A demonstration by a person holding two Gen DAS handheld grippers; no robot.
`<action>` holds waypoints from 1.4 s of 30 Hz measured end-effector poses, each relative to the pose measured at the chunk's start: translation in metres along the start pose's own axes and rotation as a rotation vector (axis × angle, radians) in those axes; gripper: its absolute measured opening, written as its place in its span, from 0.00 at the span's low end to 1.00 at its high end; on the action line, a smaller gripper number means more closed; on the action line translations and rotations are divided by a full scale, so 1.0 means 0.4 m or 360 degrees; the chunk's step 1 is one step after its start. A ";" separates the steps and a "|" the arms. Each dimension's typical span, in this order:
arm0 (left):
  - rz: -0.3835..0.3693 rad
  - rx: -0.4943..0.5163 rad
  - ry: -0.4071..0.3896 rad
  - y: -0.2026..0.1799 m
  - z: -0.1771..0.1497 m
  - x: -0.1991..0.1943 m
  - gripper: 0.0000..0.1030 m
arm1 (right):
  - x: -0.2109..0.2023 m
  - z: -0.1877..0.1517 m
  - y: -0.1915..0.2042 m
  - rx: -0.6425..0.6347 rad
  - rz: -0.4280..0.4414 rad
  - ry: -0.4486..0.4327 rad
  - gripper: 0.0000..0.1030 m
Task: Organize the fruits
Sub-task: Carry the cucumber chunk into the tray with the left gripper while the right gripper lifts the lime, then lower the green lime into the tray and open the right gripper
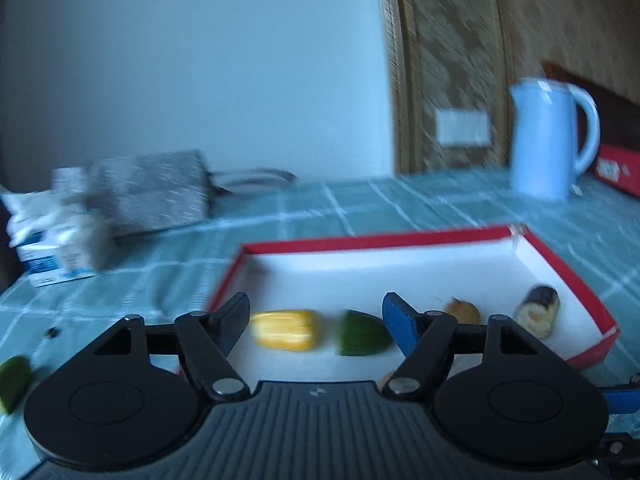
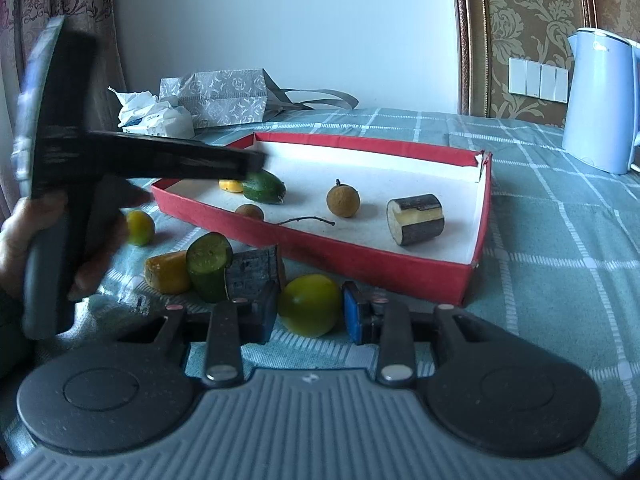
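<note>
Left wrist view: the left gripper hangs over the red-walled, white-floored cardboard tray, its jaws spread and gripping nothing. Past them, on the tray floor, lie a blurred yellow fruit chunk just off the left finger and a green fruit piece just beside the blue-padded right finger. Further right are a small brown round fruit and a dark-skinned, pale-fleshed cylinder piece.

In the right wrist view, the right gripper is clenched on a round yellow-green fruit, which sits on the teal checked tablecloth just in front of the tray's near wall.
</note>
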State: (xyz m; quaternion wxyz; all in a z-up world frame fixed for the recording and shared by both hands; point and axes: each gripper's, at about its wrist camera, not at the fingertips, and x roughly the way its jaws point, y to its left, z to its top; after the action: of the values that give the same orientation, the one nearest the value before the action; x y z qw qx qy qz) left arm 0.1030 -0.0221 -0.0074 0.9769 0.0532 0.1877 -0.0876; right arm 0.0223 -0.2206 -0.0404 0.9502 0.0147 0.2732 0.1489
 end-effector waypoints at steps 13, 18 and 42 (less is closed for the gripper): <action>0.0238 -0.0264 0.0032 0.176 -0.074 -0.098 0.78 | -0.008 -0.004 0.001 -0.0005 -0.0024 -0.0026 0.31; 0.0282 -0.0255 0.0090 0.175 -0.084 -0.088 0.78 | -0.013 -0.005 0.003 -0.0009 -0.0057 -0.0050 0.31; 0.0219 -0.0407 0.0185 0.212 -0.085 -0.069 0.78 | 0.145 0.143 0.013 -0.0029 -0.0237 0.0068 0.31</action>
State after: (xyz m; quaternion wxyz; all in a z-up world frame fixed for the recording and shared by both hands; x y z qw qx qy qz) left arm 0.0818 0.0698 -0.0226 0.9669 -0.0538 0.2494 0.0074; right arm 0.0978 -0.1956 -0.0209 0.9528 -0.0174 0.2924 0.0805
